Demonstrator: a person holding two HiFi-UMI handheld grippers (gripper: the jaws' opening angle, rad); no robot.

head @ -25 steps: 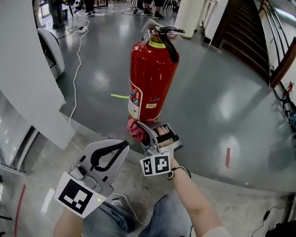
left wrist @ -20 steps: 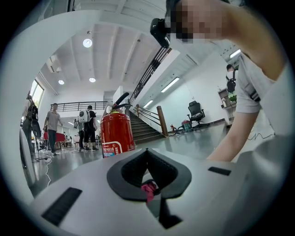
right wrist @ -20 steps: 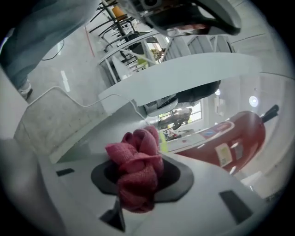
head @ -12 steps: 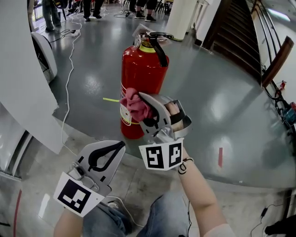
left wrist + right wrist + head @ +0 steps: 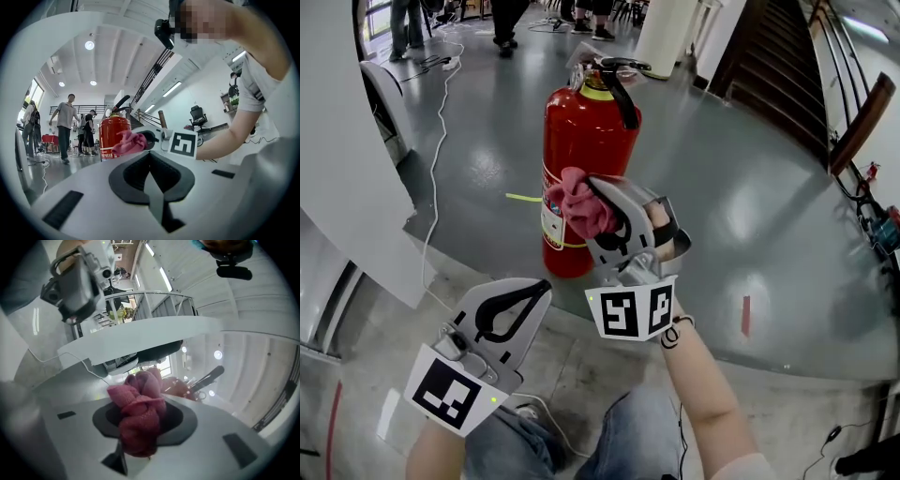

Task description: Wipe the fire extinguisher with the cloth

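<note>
Jaws clenching the crumpled pink cloth [image 5: 577, 208], we are holding our right gripper [image 5: 598, 221] before the red fire extinguisher [image 5: 586, 141] on glossy grey floor [image 5: 750, 187]; left gripper [image 5: 542, 289] closed.

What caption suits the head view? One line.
Right gripper holds a pink cloth at the red fire extinguisher; left gripper shut, empty.

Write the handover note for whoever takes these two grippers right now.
Left gripper: shut, empty, held low, short of the fire extinguisher.
Right gripper: shut on the bunched pink cloth, raised to the extinguisher's red body near its label; contact cannot be confirmed.
Extinguisher: upright on the grey floor, with nothing holding it.
Done: cloth gripped and brought to the cylinder.
Left: wipe the body all round, then the black handle. How much is already wiped cannot be seen.
</note>
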